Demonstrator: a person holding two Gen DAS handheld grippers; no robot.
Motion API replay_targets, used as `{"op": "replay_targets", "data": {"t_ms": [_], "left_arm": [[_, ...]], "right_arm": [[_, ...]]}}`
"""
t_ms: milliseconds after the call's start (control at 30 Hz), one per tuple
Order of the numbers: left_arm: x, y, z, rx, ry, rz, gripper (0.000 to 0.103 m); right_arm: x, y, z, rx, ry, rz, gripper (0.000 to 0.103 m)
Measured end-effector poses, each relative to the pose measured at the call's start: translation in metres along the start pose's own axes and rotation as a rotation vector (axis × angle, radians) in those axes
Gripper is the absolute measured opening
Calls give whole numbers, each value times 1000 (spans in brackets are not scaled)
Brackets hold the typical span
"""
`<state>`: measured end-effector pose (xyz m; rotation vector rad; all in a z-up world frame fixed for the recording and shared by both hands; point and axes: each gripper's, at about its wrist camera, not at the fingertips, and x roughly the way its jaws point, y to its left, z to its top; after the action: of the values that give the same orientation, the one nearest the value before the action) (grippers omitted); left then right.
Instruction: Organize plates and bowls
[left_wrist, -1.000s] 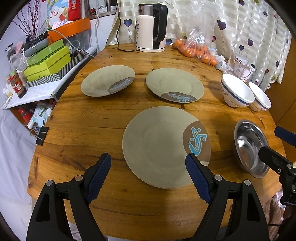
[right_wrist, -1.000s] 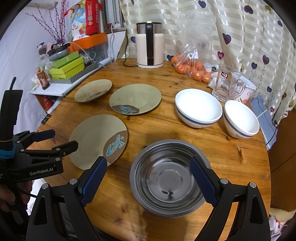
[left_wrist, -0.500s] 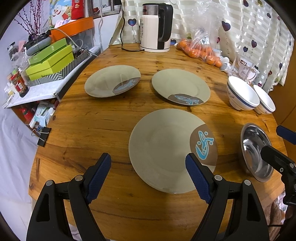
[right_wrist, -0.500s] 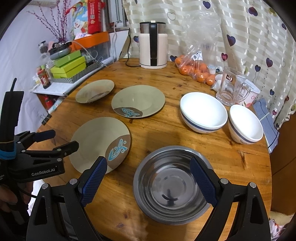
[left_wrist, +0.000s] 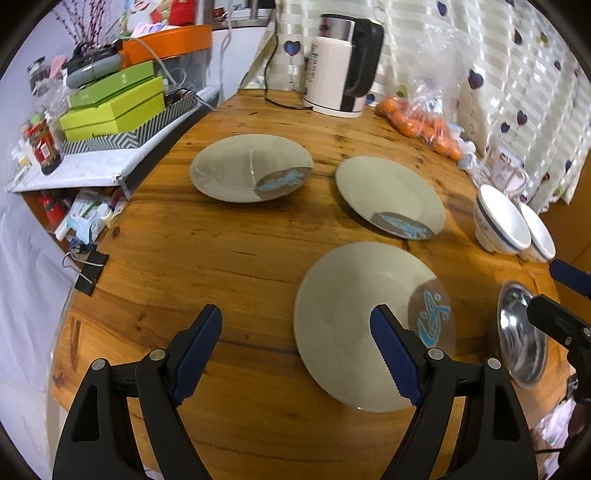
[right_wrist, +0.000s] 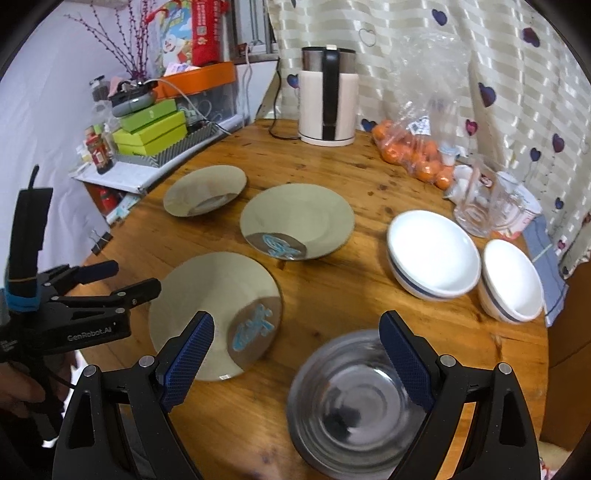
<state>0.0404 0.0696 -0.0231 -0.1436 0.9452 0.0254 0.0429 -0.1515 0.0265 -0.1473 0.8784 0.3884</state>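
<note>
Both wrist cameras look forward and down from the near edge of the round table (left_wrist: 229, 258), left view beside the right, sharing the nearest plate (left_wrist: 354, 317) (right_wrist: 210, 295) and kettle (left_wrist: 343, 66) (right_wrist: 327, 99).

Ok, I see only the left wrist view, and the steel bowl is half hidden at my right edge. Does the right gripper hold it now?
Observer: No. The right gripper is open and holds nothing. The steel bowl sits on the table in front of it, not gripped.
Operator: Is something inside the bowl?
Observer: It looks empty, though the picture is blurred there.
Operator: And past the small white bowl, is there anything I should know?
Observer: Yes, a blue checked cloth lies just beyond the small white bowl, at the edge of the table.
</note>
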Motion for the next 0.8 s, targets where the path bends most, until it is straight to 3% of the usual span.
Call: {"op": "replay_targets", "data": {"t_ms": [500,567,800], "left_arm": [[15,64,35,-133,-23,-16,83],[19,72,40,-150,-22,-27,83],[32,94,61,-166,-40,-31,83]], "right_arm": [[28,27,71,-82,22,92,91],[36,31,82,-94,27,95,83],[76,36,115,-82,90,119,73]]}}
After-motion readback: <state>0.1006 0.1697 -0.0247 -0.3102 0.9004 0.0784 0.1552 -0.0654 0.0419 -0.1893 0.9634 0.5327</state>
